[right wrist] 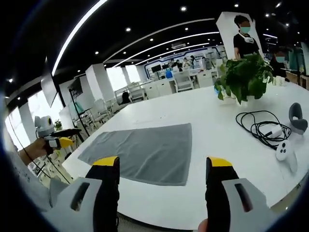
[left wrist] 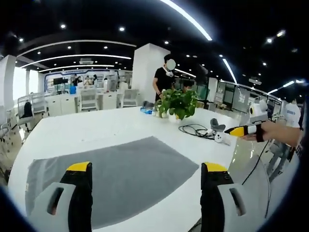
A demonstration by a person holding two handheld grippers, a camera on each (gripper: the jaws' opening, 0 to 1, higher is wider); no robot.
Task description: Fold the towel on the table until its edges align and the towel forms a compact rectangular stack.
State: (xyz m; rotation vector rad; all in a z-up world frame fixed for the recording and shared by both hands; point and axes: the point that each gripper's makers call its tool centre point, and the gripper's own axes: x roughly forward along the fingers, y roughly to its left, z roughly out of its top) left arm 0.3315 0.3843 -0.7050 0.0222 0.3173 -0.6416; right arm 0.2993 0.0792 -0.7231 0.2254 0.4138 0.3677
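Here the left gripper [left wrist: 145,166] hangs over the near tabletop [left wrist: 96,128] edge, jaws wide and empty. The right gripper [right wrist: 161,162] is likewise wide and empty. The grey towel [right wrist: 145,150] lies flat and unfolded on the white tabletop, just beyond both. Further off lie a black cable [right wrist: 260,128] and white controller [right wrist: 284,150], then a potted plant [right wrist: 244,77]. A person [left wrist: 164,77] stands behind it. No writing is legible.
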